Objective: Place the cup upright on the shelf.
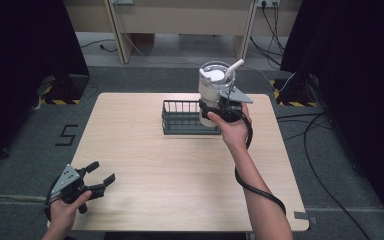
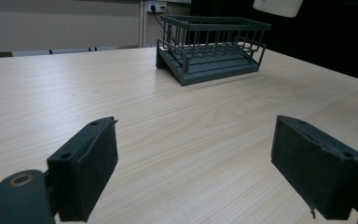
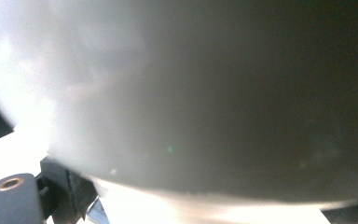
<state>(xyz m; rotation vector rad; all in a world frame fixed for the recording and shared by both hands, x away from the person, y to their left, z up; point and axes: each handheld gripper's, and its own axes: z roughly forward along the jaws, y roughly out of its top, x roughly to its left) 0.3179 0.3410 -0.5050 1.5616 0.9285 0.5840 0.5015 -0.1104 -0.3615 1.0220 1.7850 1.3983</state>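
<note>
A white cup [image 1: 213, 92] with a clear lid and a white spout hangs in the air over the right end of a dark wire rack [image 1: 182, 118]. My right gripper [image 1: 220, 107] is shut on the cup's lower body. In the right gripper view the cup's pale wall [image 3: 191, 93] looms very close and blurred. The cup's bottom [image 2: 278, 5] peeks in at the top of the left gripper view, above the rack [image 2: 212, 51]. My left gripper [image 1: 102, 172] rests low at the table's front left corner, open and empty [image 2: 196, 168].
The rack stands on the far middle of a light wooden table [image 1: 180, 175]. Cables [image 1: 325, 150] run over the grey floor to the right. Dark curtains hang on both sides, and wooden furniture legs stand behind the table.
</note>
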